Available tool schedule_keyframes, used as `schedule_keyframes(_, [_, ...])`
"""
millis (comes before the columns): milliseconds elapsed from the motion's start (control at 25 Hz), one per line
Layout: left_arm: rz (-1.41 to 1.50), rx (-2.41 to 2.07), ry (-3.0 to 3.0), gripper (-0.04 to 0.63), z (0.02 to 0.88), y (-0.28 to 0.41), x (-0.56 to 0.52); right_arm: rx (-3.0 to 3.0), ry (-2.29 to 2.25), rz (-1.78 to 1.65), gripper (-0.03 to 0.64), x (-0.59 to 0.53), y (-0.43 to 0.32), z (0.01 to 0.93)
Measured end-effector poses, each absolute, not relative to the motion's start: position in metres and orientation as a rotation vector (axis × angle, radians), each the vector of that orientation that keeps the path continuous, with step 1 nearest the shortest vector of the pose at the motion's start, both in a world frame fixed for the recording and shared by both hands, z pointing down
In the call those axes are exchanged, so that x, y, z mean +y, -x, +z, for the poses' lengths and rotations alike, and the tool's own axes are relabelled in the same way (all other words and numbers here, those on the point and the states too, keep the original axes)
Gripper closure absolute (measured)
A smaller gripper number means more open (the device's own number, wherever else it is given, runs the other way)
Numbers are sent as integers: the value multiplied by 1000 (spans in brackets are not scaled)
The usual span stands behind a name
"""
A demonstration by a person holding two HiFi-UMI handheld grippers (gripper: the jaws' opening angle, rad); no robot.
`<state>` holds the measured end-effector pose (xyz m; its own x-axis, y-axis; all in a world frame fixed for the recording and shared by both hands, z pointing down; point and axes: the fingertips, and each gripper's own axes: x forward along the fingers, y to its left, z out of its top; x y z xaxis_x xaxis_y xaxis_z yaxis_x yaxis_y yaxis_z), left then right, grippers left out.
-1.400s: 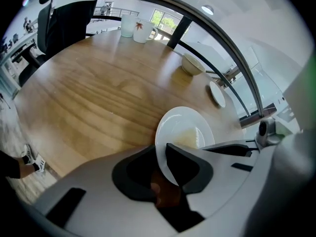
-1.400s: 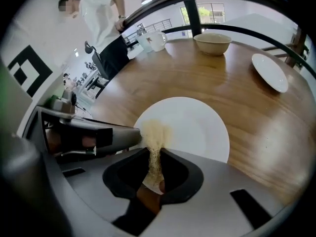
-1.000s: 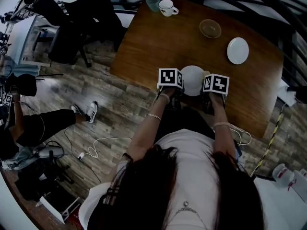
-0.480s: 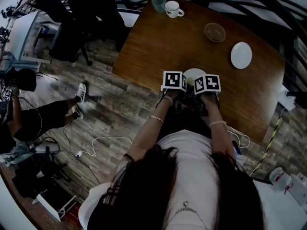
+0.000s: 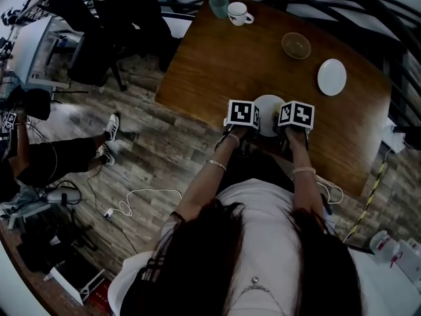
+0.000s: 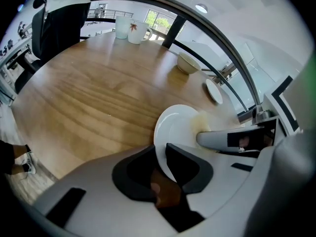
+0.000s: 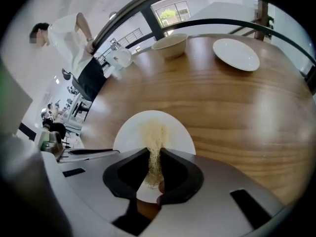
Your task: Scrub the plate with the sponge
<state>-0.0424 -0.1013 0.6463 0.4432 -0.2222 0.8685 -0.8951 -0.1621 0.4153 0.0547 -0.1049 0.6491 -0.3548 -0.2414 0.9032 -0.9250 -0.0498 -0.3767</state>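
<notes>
Gripping a white plate (image 6: 174,128) by its rim, the left gripper (image 6: 165,154) has its jaws closed on the thin edge and holds the dish at the near side of the desk (image 5: 217,64). The right gripper (image 7: 155,154) has its jaws pinched on a thin yellow sponge (image 7: 154,144) and presses it against the plate's face, so scrubbing appears to be under way. From overhead the plate shows as a white disc between the two marker cubes, close to the desk's near edge; whether its far rim rests on the wood cannot be told. The main risk is the one-sided hold: only a narrow bite on the rim steadies the plate, and a hard push from the sponge could lever it round in the jaws or slide it free. So near the edge, a loose plate could drop to the floor (image 5: 151,143). The sponge is held just as narrowly, and a dragging stroke could fold it or pull it out, leaving the hard jaws to scrape the plate. A second plate (image 5: 331,77), a bowl (image 5: 296,45), a mug (image 5: 238,12) and a cup (image 5: 218,4) stand well apart at the far side, out of harm's way.
</notes>
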Motion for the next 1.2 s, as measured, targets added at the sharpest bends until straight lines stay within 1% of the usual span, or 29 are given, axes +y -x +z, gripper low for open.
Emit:
schedule_keyframes(160, [807,-982,-1660,517,643,42,-98,-1676,-1035,1567,537,-98,-4,648])
schedule_keyframes(240, [798,-982,-1654,518,642,43,-97,-1686,-977,1601,538,-96,9,647])
schedule_keyframes(360, [804,-984,-1655,517,642,44,-97,-1696,-1027,1622,538,-100,-1,647])
schedule_keyframes(520, [794,-979,-1656,517,642,45,-97,-1631,-1235,1548,538,-111,-56,645])
schedule_keyframes(600, [797,-975,-1654,517,642,44,-97,-1617,-1286,1535,538,-114,-70,644])
schedule_keyframes(720, [806,-973,-1657,517,643,39,-97,-1627,-1287,1502,537,-116,-62,647])
schedule_keyframes(1000, [805,-968,-1664,517,646,41,-100,-1725,-1020,1494,538,-115,2,647])
schedule_keyframes(1080, [798,-965,-1653,517,645,42,-98,-1739,-1033,1500,538,-115,0,647])
schedule_keyframes(1200, [795,-966,-1653,517,642,43,-96,-1714,-1188,1547,538,-120,-34,646])
